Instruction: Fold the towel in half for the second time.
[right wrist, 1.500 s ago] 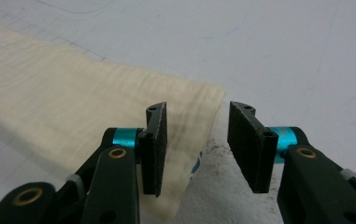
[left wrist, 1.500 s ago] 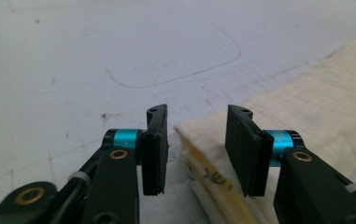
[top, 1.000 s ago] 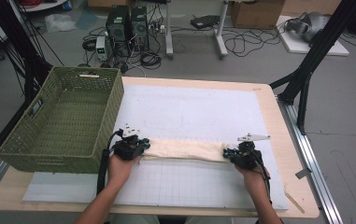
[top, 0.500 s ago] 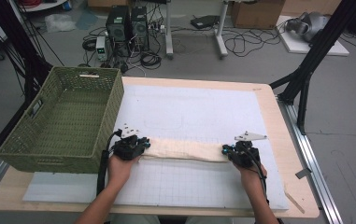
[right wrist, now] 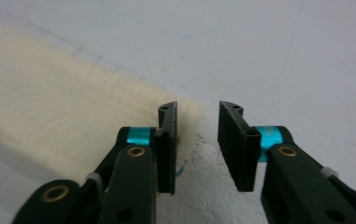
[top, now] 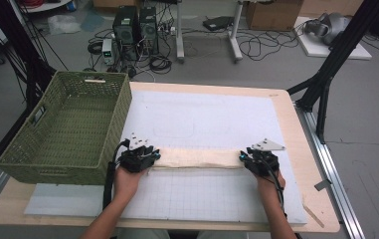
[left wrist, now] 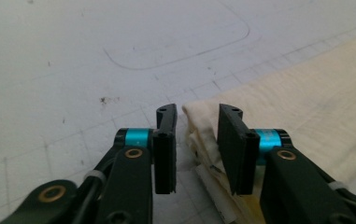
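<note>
High view: a folded cream cloth point(top: 198, 158) is lying as a long narrow band across the white grid mat point(top: 202, 114), near the person's edge of the table point(top: 296, 124). The left gripper point(top: 152, 157) is sitting at the band's left end and the right gripper point(top: 242, 158) at its right end, each held by a hand coming in from below. A green woven basket point(top: 67, 124) is standing on the table's left side, just beside the left gripper.

Left gripper view: the jaws are standing apart, having just been opening; the cloth's layered folded end point(left wrist: 203, 135) is lying between them, and the pads are not pressing on it.

Right gripper view: the jaws have just been opening as well and are now parted. The cloth's corner point(right wrist: 185, 114) is reaching in beside the left-hand jaw, with bare mat showing in the gap. The cloth is released at both ends.
</note>
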The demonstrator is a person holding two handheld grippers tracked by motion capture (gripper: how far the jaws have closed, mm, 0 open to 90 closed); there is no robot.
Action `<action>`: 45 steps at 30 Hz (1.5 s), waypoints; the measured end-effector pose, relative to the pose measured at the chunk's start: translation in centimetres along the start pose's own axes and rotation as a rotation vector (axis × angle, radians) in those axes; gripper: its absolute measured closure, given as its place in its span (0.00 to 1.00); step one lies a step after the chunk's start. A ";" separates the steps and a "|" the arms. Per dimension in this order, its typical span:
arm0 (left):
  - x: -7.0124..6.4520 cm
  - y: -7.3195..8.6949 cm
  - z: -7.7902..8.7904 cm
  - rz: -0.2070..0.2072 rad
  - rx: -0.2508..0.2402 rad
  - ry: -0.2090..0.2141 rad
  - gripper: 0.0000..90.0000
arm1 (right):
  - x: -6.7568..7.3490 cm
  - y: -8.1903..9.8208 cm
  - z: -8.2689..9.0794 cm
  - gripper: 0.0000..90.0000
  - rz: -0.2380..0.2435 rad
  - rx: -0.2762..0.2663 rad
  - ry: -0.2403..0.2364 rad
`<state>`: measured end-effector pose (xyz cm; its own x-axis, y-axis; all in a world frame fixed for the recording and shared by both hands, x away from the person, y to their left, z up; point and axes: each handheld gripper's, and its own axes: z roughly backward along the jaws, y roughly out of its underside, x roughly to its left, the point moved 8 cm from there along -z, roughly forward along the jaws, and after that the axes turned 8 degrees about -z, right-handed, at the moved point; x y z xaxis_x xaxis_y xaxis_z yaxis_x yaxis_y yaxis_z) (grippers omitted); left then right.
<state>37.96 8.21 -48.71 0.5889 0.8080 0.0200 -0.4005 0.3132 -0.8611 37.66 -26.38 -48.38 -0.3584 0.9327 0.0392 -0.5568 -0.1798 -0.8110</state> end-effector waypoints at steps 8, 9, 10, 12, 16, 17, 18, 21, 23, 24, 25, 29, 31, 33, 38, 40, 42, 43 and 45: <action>0.2 -2.7 2.7 0.035 -0.198 0.138 0.50 | -1.0 -0.4 4.7 0.44 -0.060 -0.119 -0.078; 0.0 -2.9 2.9 0.022 -0.204 0.157 0.48 | -1.2 -0.2 5.2 0.41 -0.069 -0.116 -0.072; -0.2 -3.0 3.1 0.014 -0.206 0.173 0.46 | -1.3 -0.2 5.5 0.38 -0.070 -0.120 -0.067; -0.4 -3.2 3.4 0.022 -0.225 0.188 0.38 | -1.6 0.0 6.2 0.32 -0.049 -0.122 -0.030; -0.1 -3.2 3.8 0.026 -0.230 0.172 0.27 | -1.9 0.3 7.7 0.21 -0.029 -0.141 0.004; 0.0 -3.2 4.0 0.034 -0.233 0.171 0.25 | -1.9 0.4 8.0 0.20 -0.026 -0.144 0.006; 0.1 -3.3 4.2 0.037 -0.242 0.174 0.24 | -2.0 0.4 8.2 0.18 -0.027 -0.151 0.005; 0.2 -3.4 4.6 0.032 -0.253 0.185 0.23 | -2.2 0.7 8.8 0.14 -0.037 -0.166 0.011; 0.4 -3.4 4.7 0.026 -0.252 0.182 0.23 | -2.3 0.8 9.0 0.13 -0.045 -0.172 0.010; 0.4 -3.4 4.7 0.030 -0.253 0.182 0.23 | -2.3 0.8 9.0 0.13 -0.045 -0.172 0.007; 0.4 -3.4 4.8 0.028 -0.252 0.181 0.23 | -2.3 0.9 9.0 0.13 -0.050 -0.171 0.001; -0.3 -3.4 4.8 0.009 -0.248 0.194 0.23 | -2.2 0.9 9.0 0.13 -0.047 -0.167 -0.008; -0.5 -3.4 4.7 0.001 -0.248 0.196 0.23 | -2.2 0.9 9.0 0.13 -0.048 -0.166 -0.011; -0.5 -3.3 4.6 -0.011 -0.242 0.197 0.24 | -2.2 1.0 8.9 0.13 -0.049 -0.165 -0.012; -0.3 -3.4 4.5 -0.001 -0.248 0.191 0.24 | -2.4 1.0 9.0 0.13 -0.060 -0.172 -0.006; -0.3 -3.4 4.5 -0.007 -0.242 0.187 0.24 | -2.6 1.0 9.0 0.13 -0.061 -0.176 -0.002; -0.3 -3.3 4.5 -0.007 -0.241 0.186 0.24 | -2.6 1.0 9.0 0.13 -0.068 -0.177 -0.001; -0.3 -3.4 4.5 -0.003 -0.243 0.185 0.24 | -2.6 1.0 9.0 0.13 -0.066 -0.178 -0.001; -0.2 -3.4 4.6 -0.005 -0.246 0.181 0.25 | -2.6 1.0 9.0 0.13 -0.064 -0.178 -0.002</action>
<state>35.99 9.28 -43.48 0.7147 0.6978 -0.0478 -0.2288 0.1687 -0.9587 31.31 -31.77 -44.01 -0.3282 0.9398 0.0953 -0.4369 -0.0616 -0.8974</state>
